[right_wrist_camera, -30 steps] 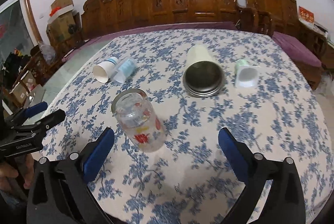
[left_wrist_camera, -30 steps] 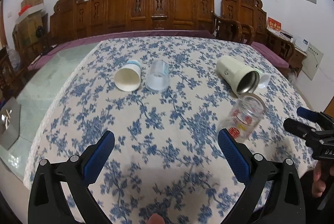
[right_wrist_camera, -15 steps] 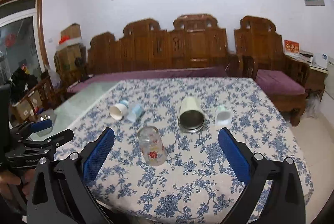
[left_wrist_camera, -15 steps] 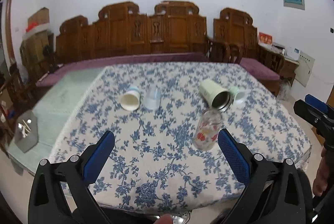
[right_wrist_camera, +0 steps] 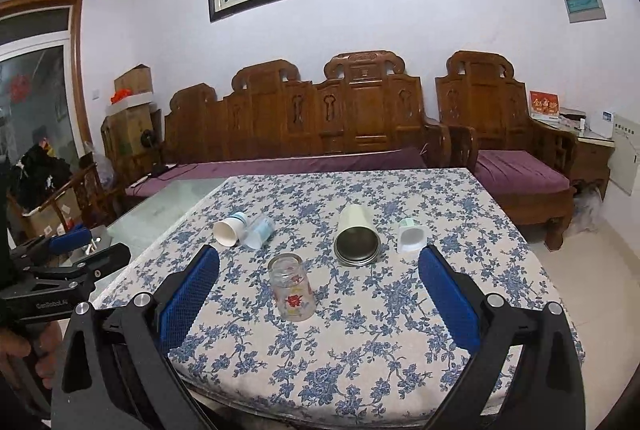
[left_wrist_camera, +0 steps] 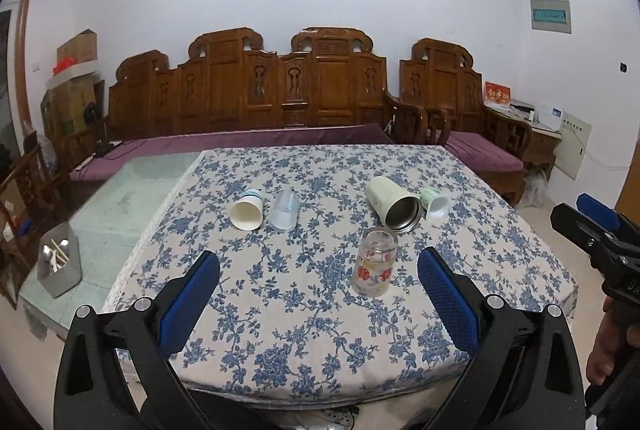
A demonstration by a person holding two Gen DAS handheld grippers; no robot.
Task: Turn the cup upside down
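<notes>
I can't read any print on the glass cup (left_wrist_camera: pixel 374 264), just red flower decals. It stands near centre on the floral tablecloth (left_wrist_camera: pixel 304 310). My left gripper (left_wrist_camera: pixel 318 304) and right gripper (right_wrist_camera: pixel 318 304) are both spread wide, holding nothing, short of the table.

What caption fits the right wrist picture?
Open hand-held gripper facing a glass and four tipped cups on a floral table.

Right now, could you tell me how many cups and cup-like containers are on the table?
5: a paper cup and clear plastic cup lying at left, a metal-lined tumbler and small green-white cup lying at right, and the floral glass standing nearest.
</notes>
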